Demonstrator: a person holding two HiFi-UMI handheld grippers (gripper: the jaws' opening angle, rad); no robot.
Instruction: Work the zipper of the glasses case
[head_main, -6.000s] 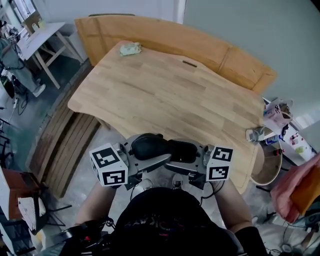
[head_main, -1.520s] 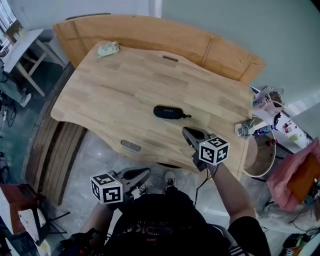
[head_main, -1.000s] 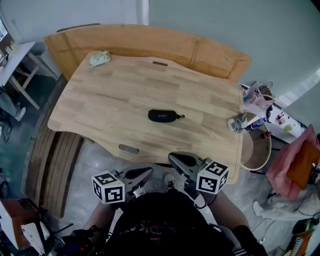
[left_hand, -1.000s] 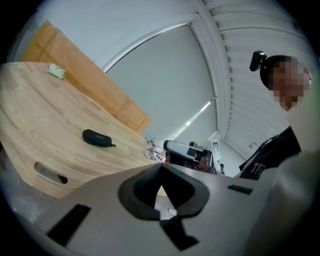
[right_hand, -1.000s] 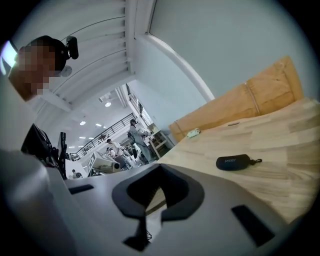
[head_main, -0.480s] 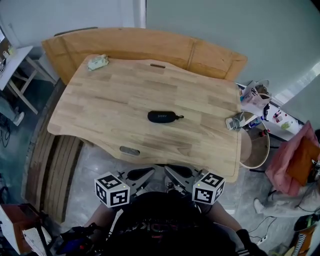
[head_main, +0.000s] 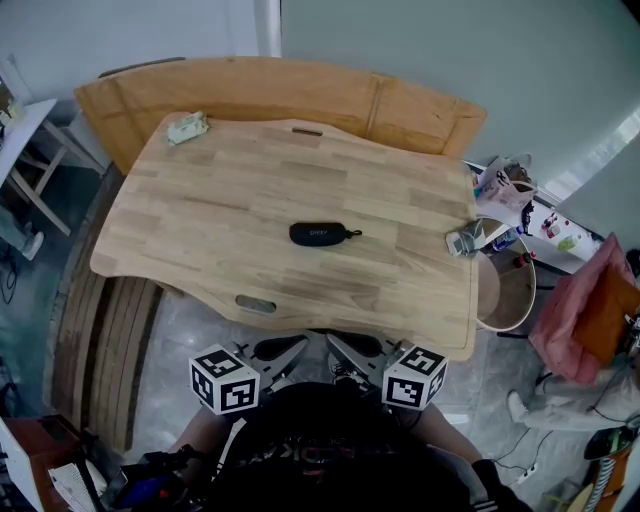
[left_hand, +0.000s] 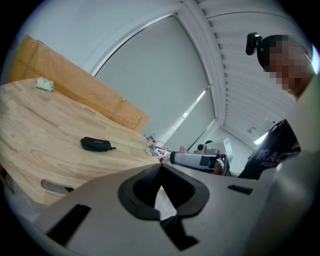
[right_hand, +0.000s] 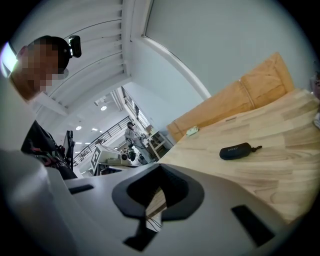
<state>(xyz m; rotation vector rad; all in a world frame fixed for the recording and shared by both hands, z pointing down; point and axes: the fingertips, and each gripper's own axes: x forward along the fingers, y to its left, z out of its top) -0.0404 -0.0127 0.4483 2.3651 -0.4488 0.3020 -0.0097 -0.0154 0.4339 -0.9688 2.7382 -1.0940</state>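
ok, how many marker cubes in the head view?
2. Left cube on the left gripper, right cube on the right gripper, both short of the table edge. None looks hidden.

Wooden table (head_main: 250, 190) carries glasses case (head_main: 318, 234), crumpled cloth (head_main: 186, 127).

Workshop-like lab hall: wooden worktable (head_main: 250, 180), mezzanine railing (right_hand: 102, 133), ceiling lights (right_hand: 103, 107), equipment rig (right_hand: 107, 157).

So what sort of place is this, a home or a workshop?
Probably a lab or workshop, not a home. A large wooden table holds little but a black glasses case, and beyond it the right gripper view shows a railed upper walkway and equipment.
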